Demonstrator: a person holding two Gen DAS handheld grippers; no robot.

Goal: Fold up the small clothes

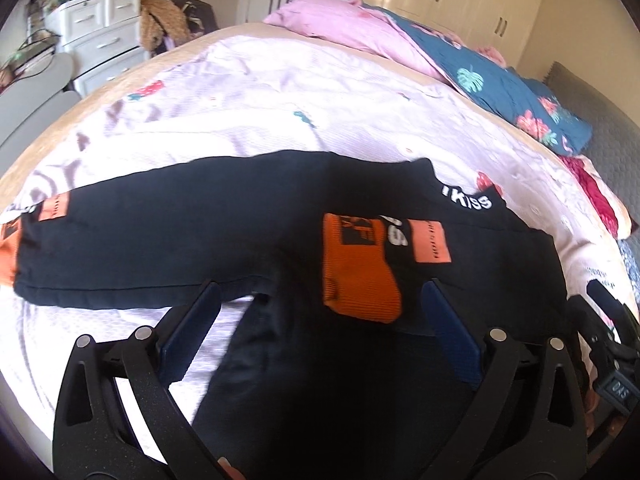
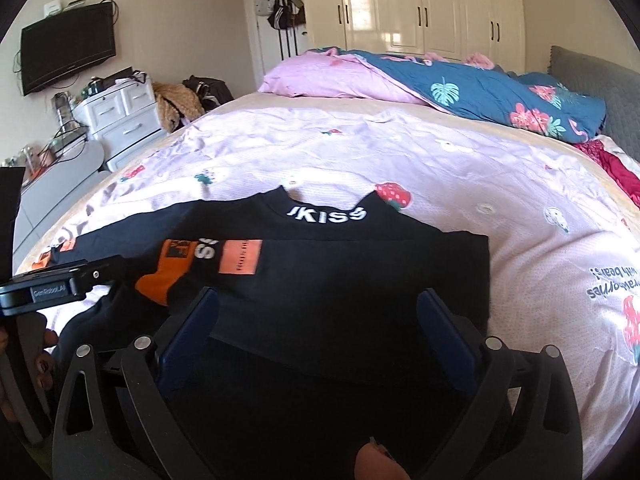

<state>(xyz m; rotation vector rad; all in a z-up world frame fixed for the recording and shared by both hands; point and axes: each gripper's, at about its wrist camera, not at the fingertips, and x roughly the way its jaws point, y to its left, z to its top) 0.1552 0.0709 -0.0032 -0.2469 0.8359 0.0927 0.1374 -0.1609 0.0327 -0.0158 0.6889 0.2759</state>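
- Lying spread on the pink bedsheet [image 2: 400, 152], a black shirt [image 1: 160, 248] with collar lettering, one long sleeve [image 1: 100, 240] stretched far left, an orange cuff [image 1: 360, 276] folded onto the chest.
- Hovering low over the shirt's left half, left gripper [image 1: 320, 304], jaws wide apart, gripping nothing.
- Hanging above the shirt's right half, right gripper [image 2: 318, 308], jaws likewise spread, empty.
- Farther right, a blue floral quilt [image 2: 480, 88].

Black shirt [image 2: 360, 280]: white lettering "KISS" on the collar. Left gripper [image 2: 60, 286] body, seen from the right wrist: small label "GenRobot.AI". Bedsheet [image 2: 520, 208]: upside-down print, partly legible, "with beans".
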